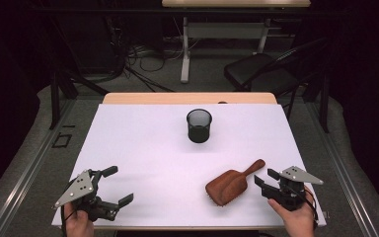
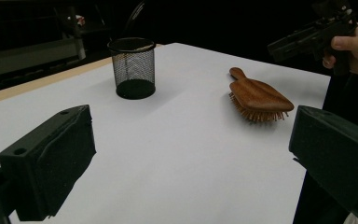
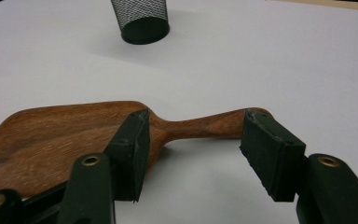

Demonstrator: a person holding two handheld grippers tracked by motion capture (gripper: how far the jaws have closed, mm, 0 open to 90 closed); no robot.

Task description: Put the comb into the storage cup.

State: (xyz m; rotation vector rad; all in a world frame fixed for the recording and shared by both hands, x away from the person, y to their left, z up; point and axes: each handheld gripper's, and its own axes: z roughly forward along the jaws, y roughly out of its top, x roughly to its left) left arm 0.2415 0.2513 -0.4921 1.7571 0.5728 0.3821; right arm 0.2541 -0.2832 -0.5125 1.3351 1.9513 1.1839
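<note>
**Here: right fingers spread beside the brush handle, left fingers wide apart over bare worktop**

Down at the 5 o'clock part of the white worktop (image 1: 143,148): a wooden hairbrush (image 1: 229,185), lying bristles down, paddle toward 7 o'clock, handle slanting up toward 1 o'clock. Just beside it, at its 3 o'clock: the right gripper (image 1: 265,178), held in a hand (image 1: 296,219) at the near edge, pointing toward 9 o'clock at the handle. Fingers apart, partway between wide and closed, no clamp on anything. Seen along the right gripper (image 3: 193,154) in its own view: one finger (image 3: 133,151) in front of the neck where paddle meets handle, the other finger (image 3: 270,154) in front of the handle's tip, the handle of the hairbrush (image 3: 65,140) spanning the gap behind them. Contact with the wood: cannot tell.

Over at 7 o'clock: the left gripper (image 1: 117,185), in the other hand (image 1: 79,224), fingers spread wide, nothing between them, well apart from the brush. Same wide spread in the left gripper view (image 2: 186,158), with the hairbrush (image 2: 258,98) off toward 1 o'clock.

Far across, near 12 o'clock: a black mesh cup (image 1: 199,125), upright, open mouth up, well apart from brush and both grippers.
</note>
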